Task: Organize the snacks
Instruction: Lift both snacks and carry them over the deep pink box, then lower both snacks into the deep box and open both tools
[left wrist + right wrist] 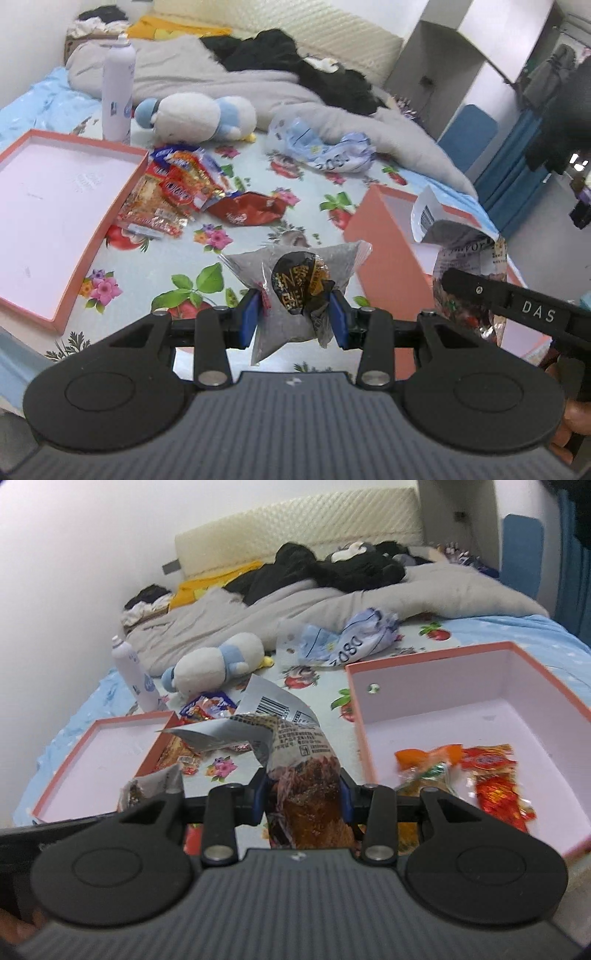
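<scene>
My left gripper (295, 314) is shut on a clear packet with a dark round snack (299, 280), held above the flowered sheet. My right gripper (302, 794) is shut on a long silver packet with brown snack inside (295, 760), its barcoded top flopping up; this silver packet (465, 273) also shows at the right of the left wrist view. A pile of red snack packets (173, 192) lies beside a shallow pink lid (55, 199). A deeper pink box (480, 716) on the right holds orange and red snacks (487, 775).
A white spray bottle (118, 92), a plush toy (199, 114) and a crumpled blue-white bag (325, 147) lie further back on the bed. Grey duvet and dark clothes (295, 62) fill the far half. The bed's edge runs along the right, by a blue chair (469, 136).
</scene>
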Demonstrator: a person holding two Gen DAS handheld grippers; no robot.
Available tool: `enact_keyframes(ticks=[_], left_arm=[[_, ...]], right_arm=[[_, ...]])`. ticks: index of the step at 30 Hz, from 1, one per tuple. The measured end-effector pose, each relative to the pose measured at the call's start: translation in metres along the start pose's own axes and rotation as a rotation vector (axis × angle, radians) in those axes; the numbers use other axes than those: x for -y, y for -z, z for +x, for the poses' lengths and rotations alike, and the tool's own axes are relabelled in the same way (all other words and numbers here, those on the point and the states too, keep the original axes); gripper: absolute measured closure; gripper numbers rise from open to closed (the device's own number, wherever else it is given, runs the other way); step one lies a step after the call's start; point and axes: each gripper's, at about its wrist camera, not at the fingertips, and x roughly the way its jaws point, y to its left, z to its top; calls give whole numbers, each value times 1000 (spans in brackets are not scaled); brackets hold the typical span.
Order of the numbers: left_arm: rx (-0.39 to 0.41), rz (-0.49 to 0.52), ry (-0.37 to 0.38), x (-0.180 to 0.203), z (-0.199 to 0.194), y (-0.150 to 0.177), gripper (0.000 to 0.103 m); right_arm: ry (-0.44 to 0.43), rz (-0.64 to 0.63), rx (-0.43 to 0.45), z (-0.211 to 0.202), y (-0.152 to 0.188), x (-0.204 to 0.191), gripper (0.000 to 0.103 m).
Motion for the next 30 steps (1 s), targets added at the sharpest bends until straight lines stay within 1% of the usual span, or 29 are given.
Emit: enact_keyframes(ticks=[8,14,22,26,30], left_arm=[[42,64,59,27,-31,9,57],[22,92,102,49,-37,15,57],[-12,121,155,80,-14,9,57],[-18,174,186,104,4,-1,57],[-23,226,202,129,28,-17,57]], right_arm=[[24,38,63,-45,18,9,62],[48,63,69,-65,25,21,62],[67,78,72,-70,29,45,62],[87,85,80,-65,25,62,62],[116,96,102,-58,13,83,62]])
